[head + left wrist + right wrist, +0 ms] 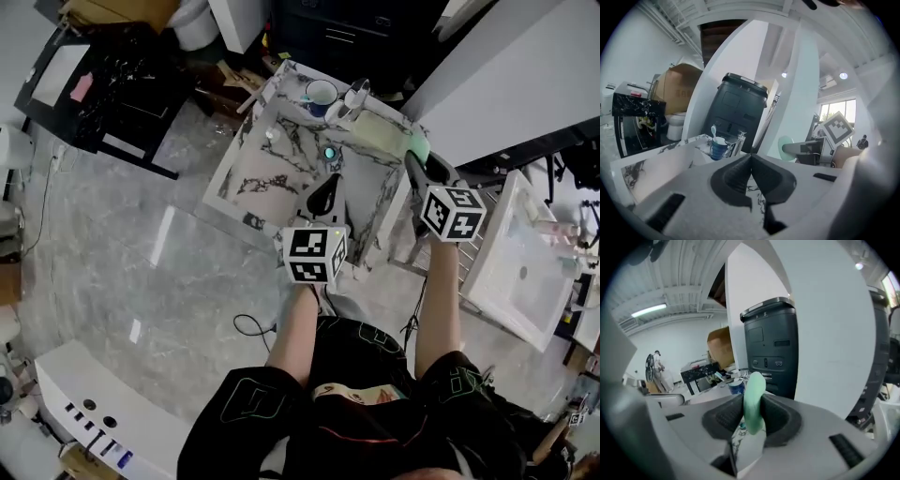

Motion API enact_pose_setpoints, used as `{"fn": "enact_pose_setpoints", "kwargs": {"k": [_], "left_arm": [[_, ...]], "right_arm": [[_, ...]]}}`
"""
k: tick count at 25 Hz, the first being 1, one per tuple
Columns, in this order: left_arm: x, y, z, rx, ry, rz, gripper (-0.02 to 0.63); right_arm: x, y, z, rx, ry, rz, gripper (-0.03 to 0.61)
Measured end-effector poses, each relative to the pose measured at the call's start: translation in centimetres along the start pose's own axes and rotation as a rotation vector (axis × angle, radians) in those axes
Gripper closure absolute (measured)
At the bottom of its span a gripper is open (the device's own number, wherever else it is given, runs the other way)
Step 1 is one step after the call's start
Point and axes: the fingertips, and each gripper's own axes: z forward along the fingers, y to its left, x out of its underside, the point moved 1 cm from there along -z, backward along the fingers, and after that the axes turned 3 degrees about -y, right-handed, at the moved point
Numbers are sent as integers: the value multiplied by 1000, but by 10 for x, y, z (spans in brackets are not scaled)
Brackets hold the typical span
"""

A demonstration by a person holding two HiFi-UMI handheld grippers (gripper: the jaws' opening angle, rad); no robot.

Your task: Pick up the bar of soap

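Observation:
The pale green bar of soap (753, 401) stands on edge between the pads of my right gripper (752, 414), which is shut on it. In the head view this gripper (419, 161) holds the soap (419, 143) above the far right corner of the marble basin (246, 150). The left gripper view shows the soap (786, 145) as a green disc at the right, level with the basin's top. My left gripper (327, 192) hovers over the basin's near side, and its jaws (751, 174) are shut with nothing between them.
A blue cup (321, 94) with a toothbrush and a chrome tap (357, 95) stand on the basin's far rim, beside a pale green pad (378, 130). A teal plug (330, 153) sits in the basin. A white sink (520, 272) lies to the right. A dark computer tower (771, 348) stands behind.

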Motion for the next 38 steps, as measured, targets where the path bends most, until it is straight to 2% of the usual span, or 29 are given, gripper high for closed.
{"fn": "enact_pose_setpoints", "kwargs": {"k": [7, 11, 13, 18, 22, 32, 38], "left_arm": [[-50, -32, -31, -40, -87, 167, 606], [-75, -47, -48, -114, -127, 271, 606], [-90, -55, -55, -122, -165, 301, 606], [-121, -80, -66, -97, -267, 338, 606], [-130, -85, -71, -113, -299, 343, 606], [-124, -92, -65, -114, -282, 347, 606], [-121, -97, -61, -85, -271, 351, 605]], "right_arm": [[-21, 17, -74, -41, -211, 144, 460], [-31, 24, -111, -63, -294, 129, 460], [-37, 25, -124, -65, -330, 102, 460], [-53, 22, -153, -66, -409, 42, 460], [-56, 17, -164, -56, -431, 25, 461], [-61, 9, -178, -49, -471, -15, 460], [-62, 8, -178, -41, -474, -21, 462]]}}
